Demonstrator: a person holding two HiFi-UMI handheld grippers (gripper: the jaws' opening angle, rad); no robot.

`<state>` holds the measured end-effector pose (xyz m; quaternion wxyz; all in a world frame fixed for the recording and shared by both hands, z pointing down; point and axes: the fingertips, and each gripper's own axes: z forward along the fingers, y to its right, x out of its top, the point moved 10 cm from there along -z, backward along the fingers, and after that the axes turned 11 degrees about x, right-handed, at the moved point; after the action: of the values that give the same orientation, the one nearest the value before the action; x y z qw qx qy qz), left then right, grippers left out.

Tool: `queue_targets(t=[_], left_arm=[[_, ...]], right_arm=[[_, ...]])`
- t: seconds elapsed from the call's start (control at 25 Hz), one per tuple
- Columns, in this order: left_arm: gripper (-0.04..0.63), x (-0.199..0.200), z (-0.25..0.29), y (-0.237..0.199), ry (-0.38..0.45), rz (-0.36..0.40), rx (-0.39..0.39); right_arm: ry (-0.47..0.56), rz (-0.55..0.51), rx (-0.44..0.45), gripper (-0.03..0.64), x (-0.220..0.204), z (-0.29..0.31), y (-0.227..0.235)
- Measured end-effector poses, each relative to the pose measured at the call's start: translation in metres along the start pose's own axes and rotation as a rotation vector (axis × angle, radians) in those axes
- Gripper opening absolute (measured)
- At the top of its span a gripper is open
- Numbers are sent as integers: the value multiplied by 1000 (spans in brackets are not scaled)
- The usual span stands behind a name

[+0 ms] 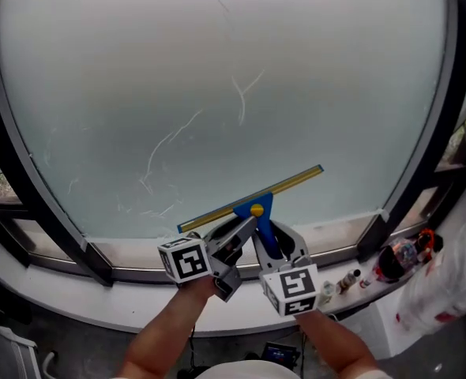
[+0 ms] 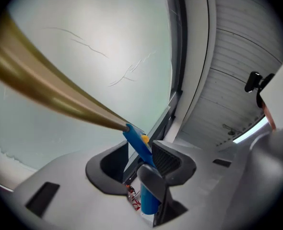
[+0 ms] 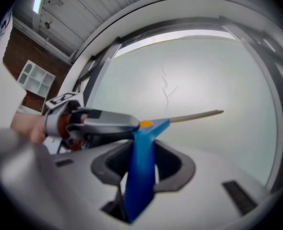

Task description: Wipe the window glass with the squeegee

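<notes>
Head view is looking steeply down at a large pane of pale, frosted window glass (image 1: 217, 77) that is filling most of the picture. A dark frame (image 1: 28, 184) is running down both sides and along the bottom, and a white sill (image 1: 130, 306) is lying below it. The squeegee (image 1: 253, 202) is sitting low on the pane, just above the bottom frame, with its brass-coloured blade tilting up to the right; whether the blade is touching the glass cannot be told. Wide open glass is stretching above and to both sides of the blade, marked by thin curling streaks (image 1: 166, 144). The right gripper (image 1: 280, 239) is clamping the blue handle between its jaws. The left gripper (image 1: 241, 231) is reaching in from the left with its jaws standing wide, the handle's neck passing between them with a gap showing on one side. Small bottles (image 1: 347, 279) are standing on the sill at the right, near the frame's corner. Left gripper view is showing a pale ribbed ceiling (image 2: 237, 56) overhead.
</notes>
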<state>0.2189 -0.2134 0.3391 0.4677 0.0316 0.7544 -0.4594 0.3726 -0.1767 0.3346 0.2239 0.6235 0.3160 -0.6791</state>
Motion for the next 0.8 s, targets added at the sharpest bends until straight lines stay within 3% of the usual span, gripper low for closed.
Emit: queue_targets(t=[0.2, 0.48, 0.8], left_arm=[[161, 4, -8, -2, 26, 107, 49], [161, 56, -33, 17, 74, 483, 130], [160, 94, -43, 20, 70, 621, 98]], right_arm=[[-18, 20, -20, 147, 16, 2, 36], [41, 102, -103, 147, 58, 25, 64], [104, 132, -198, 147, 127, 42, 100]])
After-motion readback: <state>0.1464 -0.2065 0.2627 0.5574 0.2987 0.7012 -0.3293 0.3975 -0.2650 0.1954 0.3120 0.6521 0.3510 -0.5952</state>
